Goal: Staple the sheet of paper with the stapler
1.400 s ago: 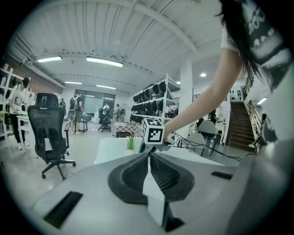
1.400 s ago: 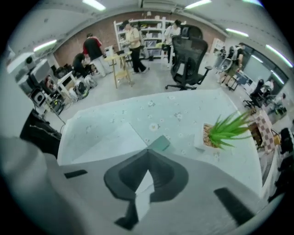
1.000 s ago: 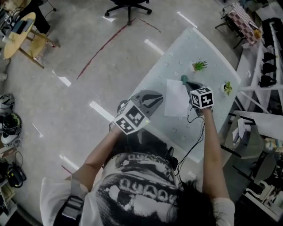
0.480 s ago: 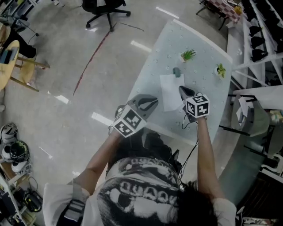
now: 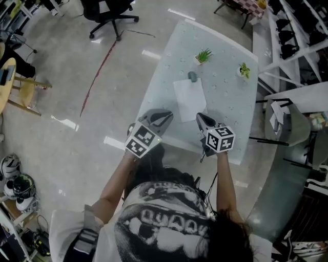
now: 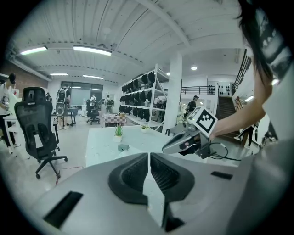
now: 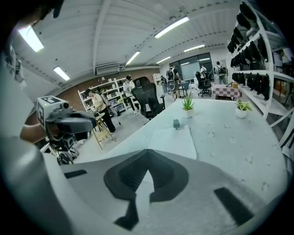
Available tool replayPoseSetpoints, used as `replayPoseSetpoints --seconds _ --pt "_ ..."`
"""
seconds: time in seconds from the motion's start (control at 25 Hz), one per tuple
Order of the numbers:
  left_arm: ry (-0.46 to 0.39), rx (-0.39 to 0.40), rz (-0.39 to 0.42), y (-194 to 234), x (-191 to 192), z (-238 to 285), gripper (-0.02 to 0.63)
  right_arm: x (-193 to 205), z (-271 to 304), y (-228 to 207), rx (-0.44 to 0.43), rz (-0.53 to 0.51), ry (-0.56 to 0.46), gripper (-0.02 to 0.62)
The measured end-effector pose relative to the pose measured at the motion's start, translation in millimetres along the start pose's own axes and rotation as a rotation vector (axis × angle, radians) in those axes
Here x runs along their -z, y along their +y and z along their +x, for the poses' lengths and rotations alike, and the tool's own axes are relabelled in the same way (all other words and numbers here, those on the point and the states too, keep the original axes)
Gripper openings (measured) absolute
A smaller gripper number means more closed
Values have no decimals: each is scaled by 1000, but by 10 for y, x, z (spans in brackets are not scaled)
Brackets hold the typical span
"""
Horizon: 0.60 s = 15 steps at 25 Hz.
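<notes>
Now: pale speckled table (image 5: 228,110) on glossy grey floor (image 5: 77,77), red line (image 5: 97,66) across floor. Sheet of paper (image 5: 189,99) flat mid-table. Stapler (image 5: 192,77) at sheet's far edge. Grassy potted plant (image 5: 203,55) and leafy potted plant (image 5: 244,69) beyond sheet. Black office chair (image 5: 110,13) far beyond sheet, off table. Racks (image 5: 294,30) right of sheet.

Left gripper (image 5: 165,114) and right gripper (image 5: 200,117) both clenched, nothing between jaws, on near side of sheet.

Versus a second ago: right gripper, then at stapler, now drawn back off sheet; stapler stands alone. Left gripper little changed.
</notes>
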State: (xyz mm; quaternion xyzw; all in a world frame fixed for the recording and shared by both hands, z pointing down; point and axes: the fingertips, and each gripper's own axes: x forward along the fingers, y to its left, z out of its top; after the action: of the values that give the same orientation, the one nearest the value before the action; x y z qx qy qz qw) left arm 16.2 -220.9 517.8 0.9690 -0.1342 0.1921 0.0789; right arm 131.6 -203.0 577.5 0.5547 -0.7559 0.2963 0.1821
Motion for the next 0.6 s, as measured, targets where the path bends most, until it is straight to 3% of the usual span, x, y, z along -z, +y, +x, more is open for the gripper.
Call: replayPoseSetpoints --seconds 0.32,0.6 --pt "25 -62 6 -397 76 -210 15 263 -670 289 -10 58 -119 5" --pt "56 -47 38 -1180 215 -436 15 668 -1272 598 -15 105 -198 5"
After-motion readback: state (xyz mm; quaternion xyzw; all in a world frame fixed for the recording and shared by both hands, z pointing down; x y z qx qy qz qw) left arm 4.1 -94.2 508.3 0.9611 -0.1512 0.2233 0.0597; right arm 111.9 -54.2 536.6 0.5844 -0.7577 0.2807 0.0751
